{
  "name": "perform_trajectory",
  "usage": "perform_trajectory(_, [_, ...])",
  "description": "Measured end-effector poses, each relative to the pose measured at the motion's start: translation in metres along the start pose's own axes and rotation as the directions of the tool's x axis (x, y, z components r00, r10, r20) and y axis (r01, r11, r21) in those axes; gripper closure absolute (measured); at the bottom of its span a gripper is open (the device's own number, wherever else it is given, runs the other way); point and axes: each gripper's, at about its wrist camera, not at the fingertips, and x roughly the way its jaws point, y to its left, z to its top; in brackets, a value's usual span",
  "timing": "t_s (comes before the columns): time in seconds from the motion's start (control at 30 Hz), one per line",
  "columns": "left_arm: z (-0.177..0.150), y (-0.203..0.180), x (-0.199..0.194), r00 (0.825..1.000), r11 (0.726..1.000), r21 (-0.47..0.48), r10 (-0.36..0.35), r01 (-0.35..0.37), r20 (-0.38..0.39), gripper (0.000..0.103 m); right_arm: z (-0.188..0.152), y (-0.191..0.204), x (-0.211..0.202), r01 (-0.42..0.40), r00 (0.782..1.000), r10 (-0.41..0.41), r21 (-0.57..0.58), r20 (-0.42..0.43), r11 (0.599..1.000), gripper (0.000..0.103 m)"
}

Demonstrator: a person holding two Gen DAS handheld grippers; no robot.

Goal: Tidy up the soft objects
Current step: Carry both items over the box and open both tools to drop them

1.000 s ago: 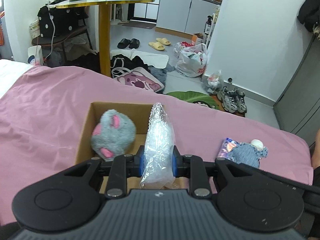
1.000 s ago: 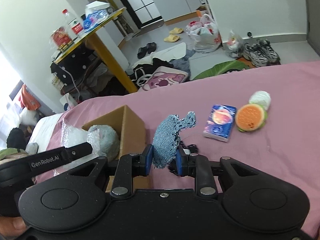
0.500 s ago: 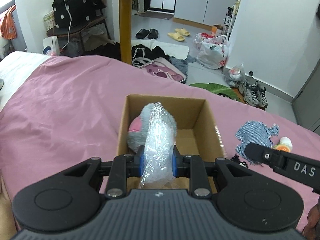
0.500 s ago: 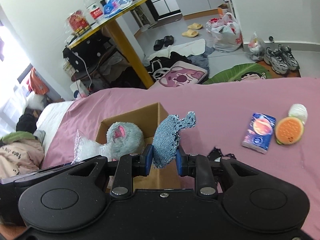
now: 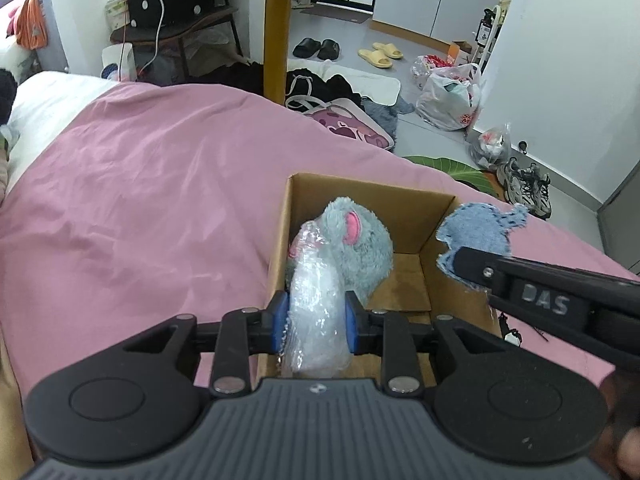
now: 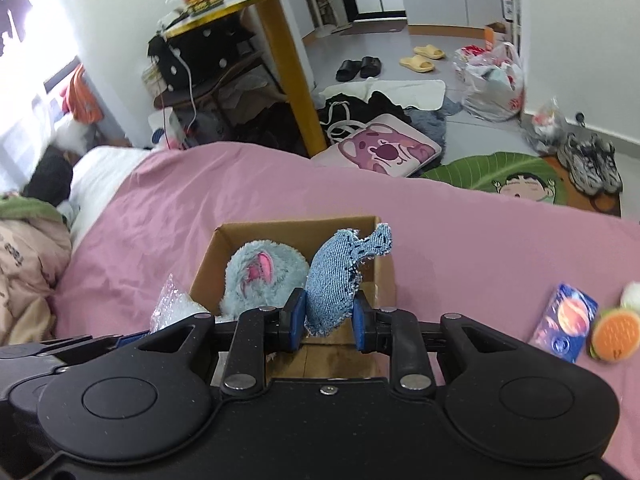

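Observation:
An open cardboard box [image 5: 412, 208] [image 6: 224, 248] sits on the pink bed cover, with a fluffy grey-blue plush toy [image 5: 356, 240] [image 6: 256, 276] inside. My left gripper [image 5: 314, 326] is shut on a crinkled clear plastic bag [image 5: 316, 300] [image 6: 172, 304], held over the box's near left corner. My right gripper [image 6: 326, 320] is shut on a blue denim soft toy [image 6: 340, 276] [image 5: 476, 232], held above the box's right side. In the left wrist view the right gripper's black finger [image 5: 560, 300] reaches in from the right.
On the pink cover [image 6: 480, 240] to the right lie a blue planet-print packet [image 6: 566, 320], an orange burger-shaped toy [image 6: 614, 334] and a white ball [image 6: 632, 296]. Beyond the bed's far edge are a yellow table leg [image 5: 276, 32], bags, shoes and clothes on the floor.
Both grippers have moved in over the box with their loads still held. The plastic bag now hangs at the box's left corner, and the denim toy has come above its right side.

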Motion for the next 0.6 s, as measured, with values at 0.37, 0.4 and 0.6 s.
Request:
perform_trajectory(0.37, [0.013, 0.003, -0.007, 1.000, 0.999, -0.054, -0.006, 0.006, 0.004, 0.051, 0.008, -0.009, -0.004, 0.025, 1.000, -0.025, 0.001, 0.006, 1.000, 0.057])
perform_trajectory(0.4, [0.013, 0.001, -0.008, 1.000, 0.999, -0.052, -0.005, 0.005, 0.005, 0.048, 0.007, -0.011, -0.007, 0.026, 1.000, -0.026, 0.002, 0.005, 1.000, 0.057])
perform_trajectory(0.6, [0.011, -0.010, -0.019, 0.999, 1.000, -0.022, -0.011, 0.012, 0.030, 0.026, 0.001, -0.022, -0.022, 0.042, 0.999, -0.042, -0.002, 0.007, 0.999, 0.044])
